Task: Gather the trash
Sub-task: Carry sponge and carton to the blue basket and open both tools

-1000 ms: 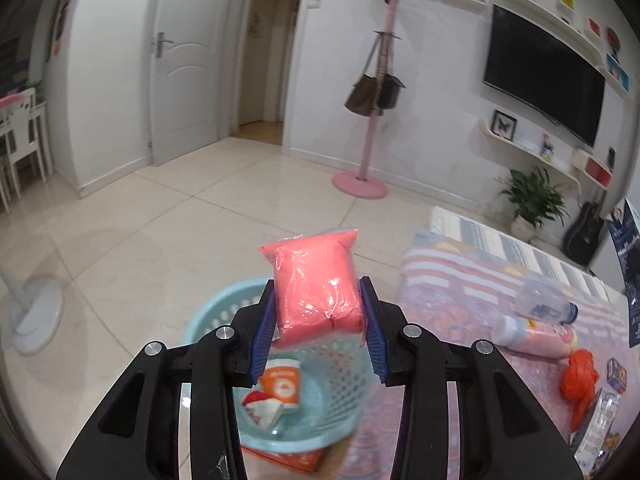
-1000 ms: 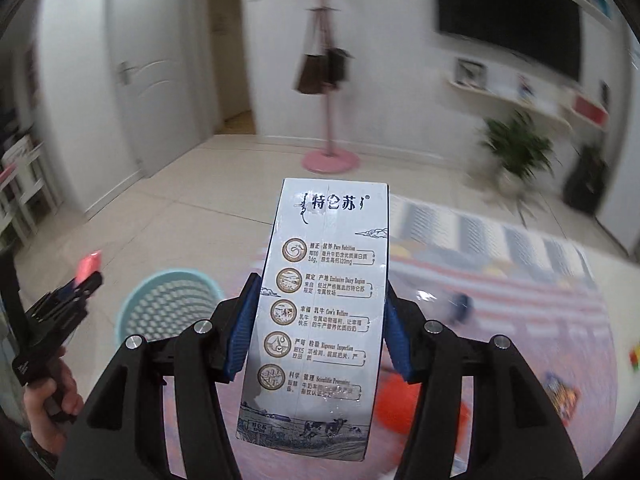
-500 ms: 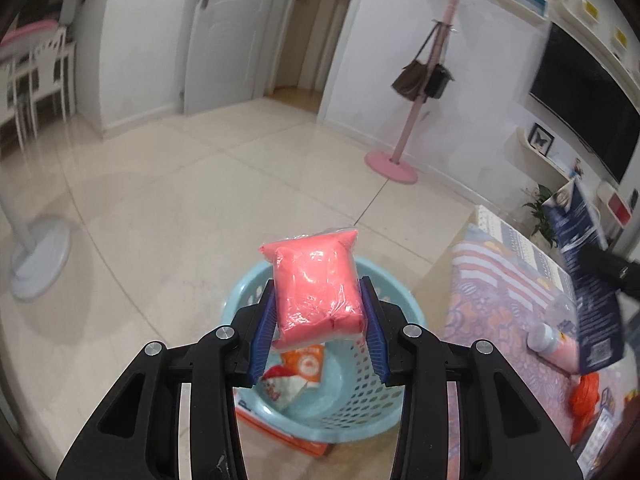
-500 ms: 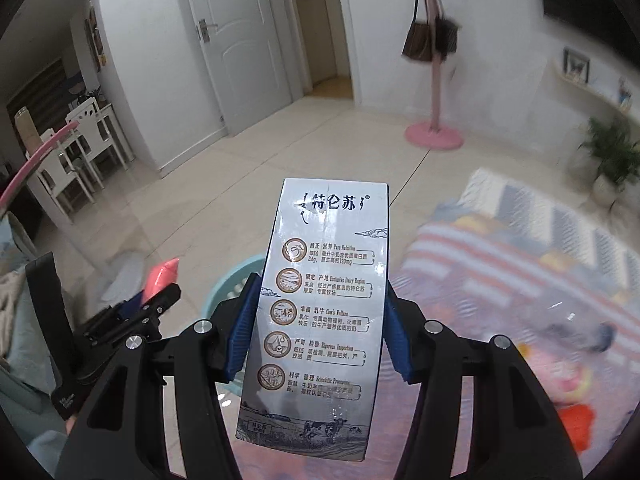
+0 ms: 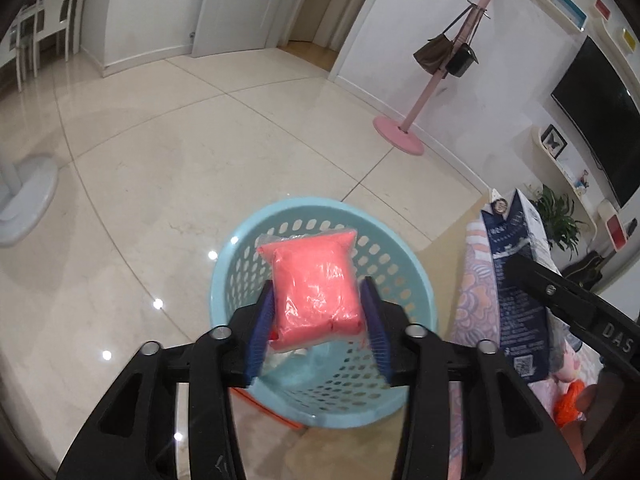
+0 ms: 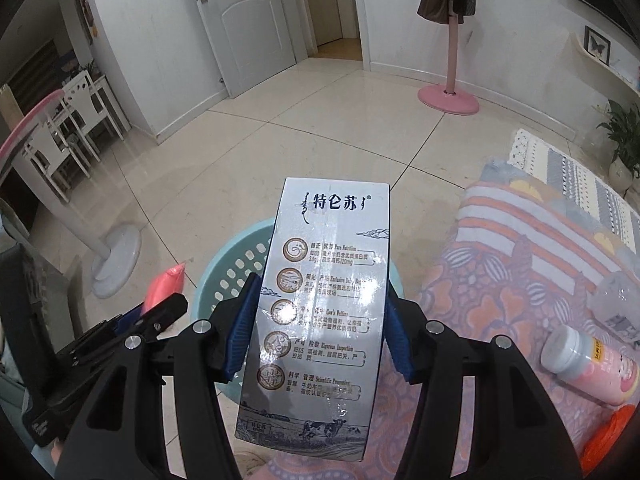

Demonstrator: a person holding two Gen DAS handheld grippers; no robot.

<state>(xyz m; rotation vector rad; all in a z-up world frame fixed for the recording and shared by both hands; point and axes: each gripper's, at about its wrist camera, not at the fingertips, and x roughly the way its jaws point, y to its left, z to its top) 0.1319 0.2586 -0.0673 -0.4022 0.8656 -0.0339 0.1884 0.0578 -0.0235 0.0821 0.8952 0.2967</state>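
A pink coat stand (image 5: 424, 92) with two hanging bags (image 5: 444, 56) rises from the glossy beige tiled floor (image 5: 200, 152) beside a white panelled door (image 6: 244, 32); a black wall television (image 5: 600, 120) hangs right.

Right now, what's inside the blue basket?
Little shows inside the blue basket: only its perforated wall and a scrap of white and red. The pink packet between the left tool's just-opened jaws covers the rest of the bottom.

Basket (image 5: 320, 216) mouth open below (carton (image 5: 516, 280) alongside).
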